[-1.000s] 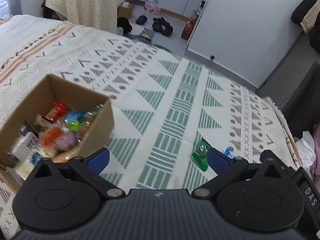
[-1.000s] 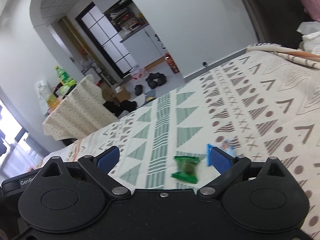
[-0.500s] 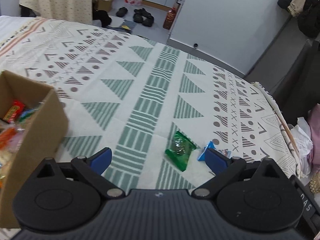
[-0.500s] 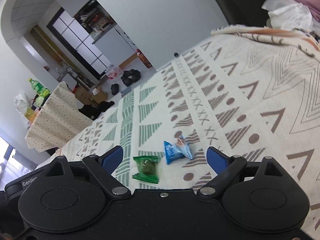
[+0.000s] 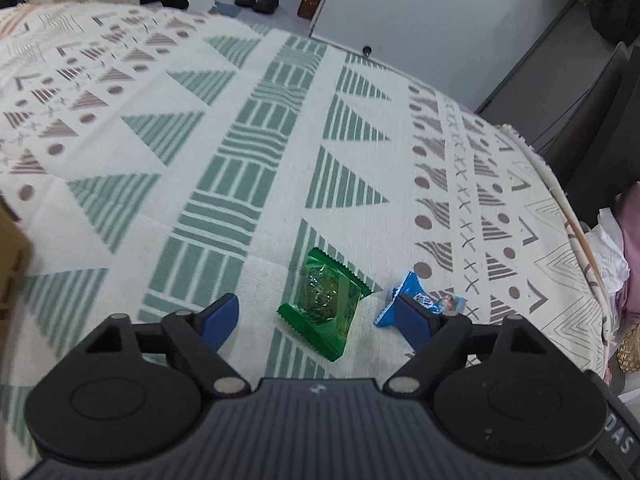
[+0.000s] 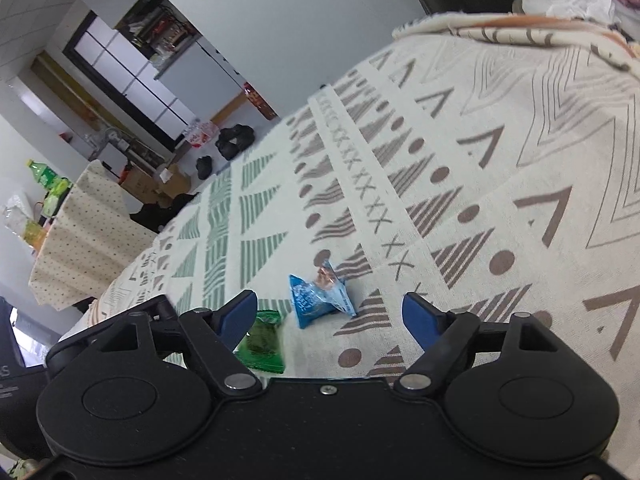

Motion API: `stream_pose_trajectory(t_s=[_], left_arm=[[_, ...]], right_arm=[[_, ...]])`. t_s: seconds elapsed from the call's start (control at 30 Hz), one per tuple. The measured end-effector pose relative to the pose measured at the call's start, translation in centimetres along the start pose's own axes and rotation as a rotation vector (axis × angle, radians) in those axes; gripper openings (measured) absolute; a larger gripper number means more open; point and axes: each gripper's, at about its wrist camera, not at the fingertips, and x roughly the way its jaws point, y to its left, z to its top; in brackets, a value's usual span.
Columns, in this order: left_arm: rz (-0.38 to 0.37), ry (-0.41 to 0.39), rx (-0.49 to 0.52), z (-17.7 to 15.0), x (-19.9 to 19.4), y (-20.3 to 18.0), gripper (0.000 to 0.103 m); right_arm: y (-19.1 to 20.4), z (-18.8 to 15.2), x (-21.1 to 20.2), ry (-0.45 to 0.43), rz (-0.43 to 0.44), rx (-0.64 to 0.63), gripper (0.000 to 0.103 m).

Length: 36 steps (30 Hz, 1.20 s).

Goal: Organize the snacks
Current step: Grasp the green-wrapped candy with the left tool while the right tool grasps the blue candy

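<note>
Left wrist view: left gripper (image 5: 318, 316), jaws partly open, just been closing, straddles the green snack packet (image 5: 325, 307) on the patterned bedspread (image 5: 248, 152), not gripping; lower squarely before pinching.

Right wrist view: right gripper (image 6: 330, 314), likewise closing, empty, frames the blue candy wrapper (image 6: 320, 294) beside the green packet; centre it first.

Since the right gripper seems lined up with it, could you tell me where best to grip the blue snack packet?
Grip the blue snack packet from above across its puffed middle: it lies on the patterned cloth between the right gripper's open, just-narrowing jaws; its flat crimped corners would slip.
</note>
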Motion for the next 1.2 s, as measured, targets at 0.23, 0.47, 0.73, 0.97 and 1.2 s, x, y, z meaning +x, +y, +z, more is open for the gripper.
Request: stream_pose_trajectory(t_s=[0.23, 0.47, 0.73, 0.97, 1.2], left_arm=[[0.019, -0.002, 0.047, 0.2, 2.1, 0.0, 0.055], [0.023, 0.003, -0.021, 1.3, 1.4, 1.2, 0.032], [0.096, 0.021, -0.089, 3.0, 1.1, 2.2, 0.032], [0.076, 0.021, -0.063, 3.3, -1.8, 3.2, 0.032], [0.005, -0.015, -0.040, 3.3, -6.7, 3.9, 0.032]], right_arm=[[0.3, -0.2, 2.0, 0.023, -0.022, 0.007, 0.076], [1.3, -0.4, 4.2, 0.034, -0.026, -0.024, 0.075], [3.4, -0.7, 6.3, 0.016, -0.045, -0.095, 0.075], [5.2, -1.5, 7.2, 0.042, -0.121, -0.213, 0.034], [6.0, -1.9, 4.5, -0.003, -0.114, -0.189, 0.028]])
